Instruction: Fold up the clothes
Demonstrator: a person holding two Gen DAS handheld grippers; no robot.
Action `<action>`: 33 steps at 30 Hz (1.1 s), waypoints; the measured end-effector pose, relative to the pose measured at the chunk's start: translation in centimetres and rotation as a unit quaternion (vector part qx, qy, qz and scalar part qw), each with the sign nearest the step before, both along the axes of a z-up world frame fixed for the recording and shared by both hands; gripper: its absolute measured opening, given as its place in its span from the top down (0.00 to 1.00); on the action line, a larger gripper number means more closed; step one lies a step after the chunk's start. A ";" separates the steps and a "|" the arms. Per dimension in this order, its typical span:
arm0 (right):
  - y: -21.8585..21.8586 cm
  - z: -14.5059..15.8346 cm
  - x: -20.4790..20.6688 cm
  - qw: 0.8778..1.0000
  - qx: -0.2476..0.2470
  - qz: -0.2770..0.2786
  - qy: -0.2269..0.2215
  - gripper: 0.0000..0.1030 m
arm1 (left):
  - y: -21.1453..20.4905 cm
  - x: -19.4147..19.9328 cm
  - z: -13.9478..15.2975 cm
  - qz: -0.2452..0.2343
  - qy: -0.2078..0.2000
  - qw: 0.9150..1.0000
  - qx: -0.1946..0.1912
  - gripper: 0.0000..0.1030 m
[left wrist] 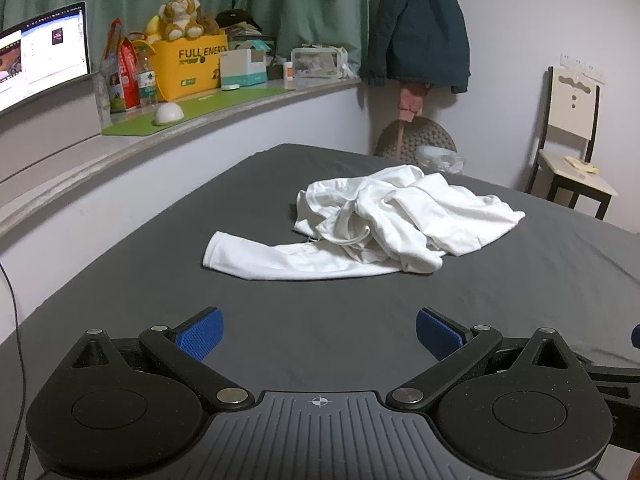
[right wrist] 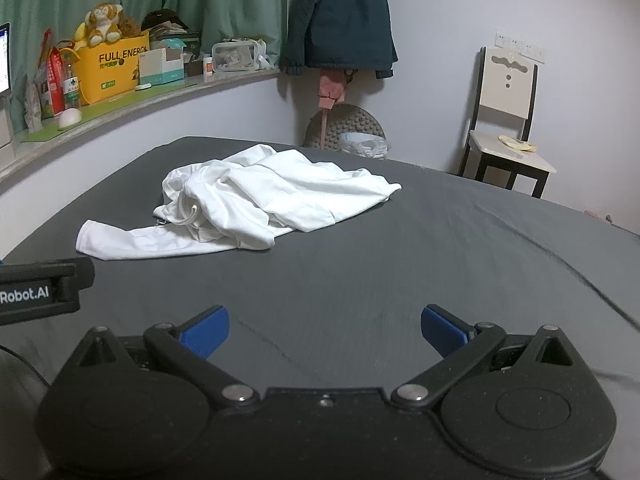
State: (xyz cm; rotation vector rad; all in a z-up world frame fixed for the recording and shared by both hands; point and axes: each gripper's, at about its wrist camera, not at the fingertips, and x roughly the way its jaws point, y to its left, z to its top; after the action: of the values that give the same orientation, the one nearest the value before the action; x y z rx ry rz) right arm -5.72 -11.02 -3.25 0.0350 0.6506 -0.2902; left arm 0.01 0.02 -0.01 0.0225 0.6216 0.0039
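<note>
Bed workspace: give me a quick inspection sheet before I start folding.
Surface: grey bed, mostly bare, lightly wrinkled.
Job's things: white garment, crumpled, one sleeve stretched out.
Clutter: nothing seen on the bed.
Grippers: left gripper and right gripper open, empty, short of the garment.
Cables: black cable at the left edge.
Surroundings: ledge with yellow box, monitor, hanging jacket, chair.

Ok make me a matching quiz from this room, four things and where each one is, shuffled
Things:
1. white garment
2. dark jacket
3. plush monkey
4. yellow cloth

Places:
A. on top of the yellow box
B. on the chair seat
C. crumpled on the grey bed
D. hanging in the corner by the wall

Pairs: 1-C, 2-D, 3-A, 4-B
</note>
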 end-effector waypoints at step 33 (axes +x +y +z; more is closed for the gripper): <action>0.0 0.1 1.6 1.000 -0.006 0.026 -0.003 0.00 | 1.3 0.4 -0.5 0.006 0.012 1.000 -0.016 0.00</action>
State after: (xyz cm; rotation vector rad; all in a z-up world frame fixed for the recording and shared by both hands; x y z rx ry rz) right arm -4.16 -10.98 -3.18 0.0076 0.6428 -0.2435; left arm 0.37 1.29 -0.48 -0.0123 0.6454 0.0054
